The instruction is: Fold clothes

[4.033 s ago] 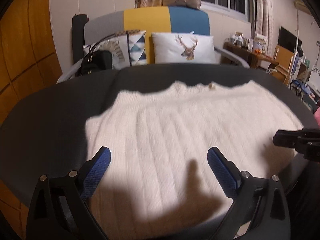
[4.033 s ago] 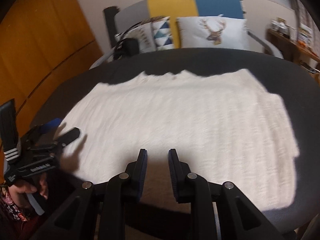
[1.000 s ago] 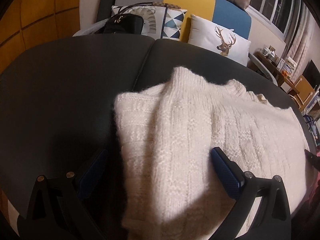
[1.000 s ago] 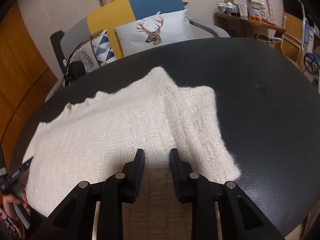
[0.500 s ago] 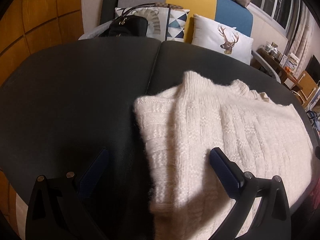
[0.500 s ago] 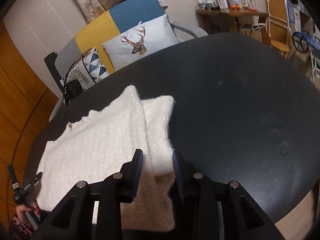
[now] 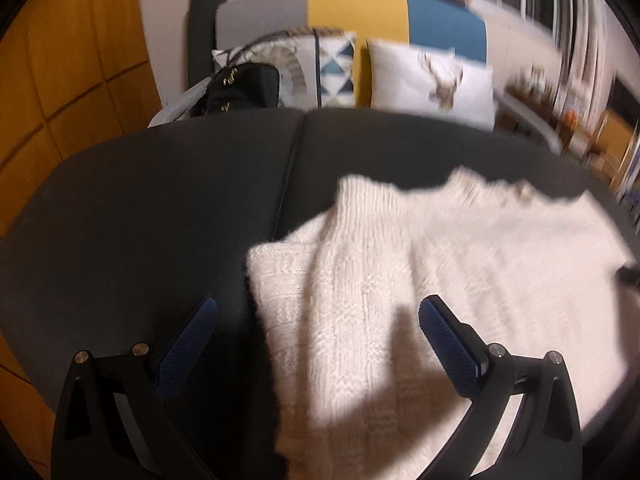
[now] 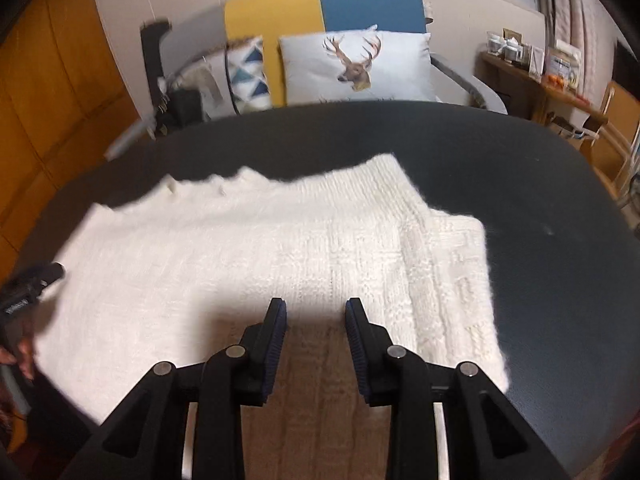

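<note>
White sweater (image 8: pixel 248 256), right gripper (image 8: pixel 314 312) angled down, fingers parted

Left claw (image 7: pixel 318 326) angled downward, jaws spread wide, nothing clamped. Right claw (image 8: pixel 314 314) angled downward, jaws partly apart after just opening, pads free. Hand (image 8: pixel 20 354) at far left, gripping left claw's handle.

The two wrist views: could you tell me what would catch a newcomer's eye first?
The cream knitted sweater stands out, spread bright on the dark table, one side folded over on itself. Above it hover the right gripper, jaws slightly apart and empty, and the left gripper, wide open. Behind the table, a deer-print cushion leans on a yellow-and-blue sofa.
</note>
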A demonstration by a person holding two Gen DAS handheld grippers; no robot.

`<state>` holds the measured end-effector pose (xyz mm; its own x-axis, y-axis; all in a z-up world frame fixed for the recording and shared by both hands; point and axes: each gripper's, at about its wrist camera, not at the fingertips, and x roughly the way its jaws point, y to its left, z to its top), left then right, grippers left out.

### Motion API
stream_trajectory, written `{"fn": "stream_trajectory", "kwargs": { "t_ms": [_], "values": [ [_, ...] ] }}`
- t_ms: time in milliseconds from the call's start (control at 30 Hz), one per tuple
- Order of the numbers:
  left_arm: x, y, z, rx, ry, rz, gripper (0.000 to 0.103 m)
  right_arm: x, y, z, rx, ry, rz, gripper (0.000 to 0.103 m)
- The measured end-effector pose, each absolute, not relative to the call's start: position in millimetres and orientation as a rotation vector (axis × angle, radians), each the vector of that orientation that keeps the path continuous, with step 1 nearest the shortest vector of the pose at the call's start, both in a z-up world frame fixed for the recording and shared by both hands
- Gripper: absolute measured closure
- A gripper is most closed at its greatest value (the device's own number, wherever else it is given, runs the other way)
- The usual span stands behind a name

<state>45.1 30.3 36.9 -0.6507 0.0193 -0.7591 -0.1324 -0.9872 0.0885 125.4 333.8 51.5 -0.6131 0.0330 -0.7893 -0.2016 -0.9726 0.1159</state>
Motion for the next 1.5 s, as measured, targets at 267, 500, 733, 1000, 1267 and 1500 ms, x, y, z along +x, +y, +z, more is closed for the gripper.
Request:
{"fn": "stream_trajectory", "kwargs": {
  "t_ms": [267,500,733,1000,1267,1500],
  "values": [
    [38,42,23,-1.336,0.297,2.799,0.000,127,341,39,-1.293,0.382,2.676,0.068],
    [39,35,18,-1.371,0.188,2.782,0.000,133,338,35,-1.224,0.427,2.659,0.066],
    [38,33,14,-1.400,0.139,2.768,0.000,138,338,32,-1.162,0.472,2.657,0.066],
    [36,34,18,-1.414,0.158,2.759,0.000,135,337,40,-1.235,0.440,2.636,0.066],
    [48,38,41,-1.313,0.188,2.778,0.000,155,301,73,-1.228,0.374,2.844,0.066],
    [62,71,53,-1.203,0.256,2.702,0.000,134,234,61,-1.441,0.101,2.973,0.066]
  ]
}}
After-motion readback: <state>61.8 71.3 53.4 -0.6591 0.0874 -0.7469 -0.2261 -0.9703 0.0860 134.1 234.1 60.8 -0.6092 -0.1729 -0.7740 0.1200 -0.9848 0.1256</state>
